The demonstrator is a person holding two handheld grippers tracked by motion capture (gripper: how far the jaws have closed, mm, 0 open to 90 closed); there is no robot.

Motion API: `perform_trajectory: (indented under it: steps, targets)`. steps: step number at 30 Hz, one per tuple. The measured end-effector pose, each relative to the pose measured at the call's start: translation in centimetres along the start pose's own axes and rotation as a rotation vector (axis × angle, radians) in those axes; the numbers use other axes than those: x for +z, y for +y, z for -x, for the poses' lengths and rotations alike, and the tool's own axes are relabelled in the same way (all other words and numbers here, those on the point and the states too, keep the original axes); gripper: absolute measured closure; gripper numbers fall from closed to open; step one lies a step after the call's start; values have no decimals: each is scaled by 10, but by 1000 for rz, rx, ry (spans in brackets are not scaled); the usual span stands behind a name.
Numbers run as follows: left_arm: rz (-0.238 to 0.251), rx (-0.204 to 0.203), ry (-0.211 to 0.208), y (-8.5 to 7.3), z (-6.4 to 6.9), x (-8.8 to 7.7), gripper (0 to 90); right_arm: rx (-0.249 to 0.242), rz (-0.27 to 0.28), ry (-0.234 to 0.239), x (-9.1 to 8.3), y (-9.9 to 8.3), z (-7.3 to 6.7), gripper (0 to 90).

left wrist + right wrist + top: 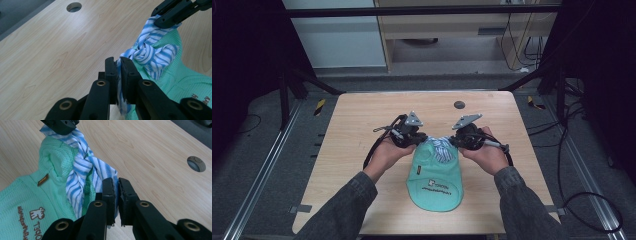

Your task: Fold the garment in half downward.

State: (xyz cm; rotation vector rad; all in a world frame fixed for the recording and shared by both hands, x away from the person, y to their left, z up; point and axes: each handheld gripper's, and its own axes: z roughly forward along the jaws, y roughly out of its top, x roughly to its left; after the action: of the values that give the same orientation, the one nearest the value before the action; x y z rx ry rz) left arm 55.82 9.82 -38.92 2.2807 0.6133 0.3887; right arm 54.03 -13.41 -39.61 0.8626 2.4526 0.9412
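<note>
Two grippers are held over a light wooden table, one in each hand. A mint-green mesh garment with a printed logo is seen lying flat near the table's front edge, between the forearms, its far end raised toward the grippers. A blue-and-white striped strip is tied in a knot at that raised end. The left gripper is seen with jaws pressed together on one tail of the striped strip, fabric visible in the narrow gap and hanging below. The right gripper is likewise closed on the other tail, striped cloth pinched between its pads. In each gripper view the opposite gripper's black jaws are seen at the top edge, clamped on the far tail. The strip is drawn from both sides, the knot sitting between the grippers, just above the garment. A round hole is seen in the table near its far edge, well apart from the garment. Dark sleeves are seen entering from the bottom of the high view.
</note>
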Motion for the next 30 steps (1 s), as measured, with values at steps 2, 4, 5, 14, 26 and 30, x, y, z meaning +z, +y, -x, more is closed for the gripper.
perform_trajectory:
  steps: [2,4,5,14,26,30]
  targets:
    - [0,4,3,0,-1,-1,843,-12,-1,-4,0,3,0,843]
    - [9,0,6,0,-3,-2,843,-19,-1,-7,1,4,1,843]
    - [9,0,6,0,-3,-2,843,-19,-1,-7,1,4,1,843]
    - [19,-8,14,3,-14,-2,842,-35,-1,-18,4,14,3,843]
    - [12,0,32,11,-20,4,842,-24,0,-35,9,20,17,843]
    - [16,-2,37,13,-22,6,842,-17,1,-40,10,21,19,843]
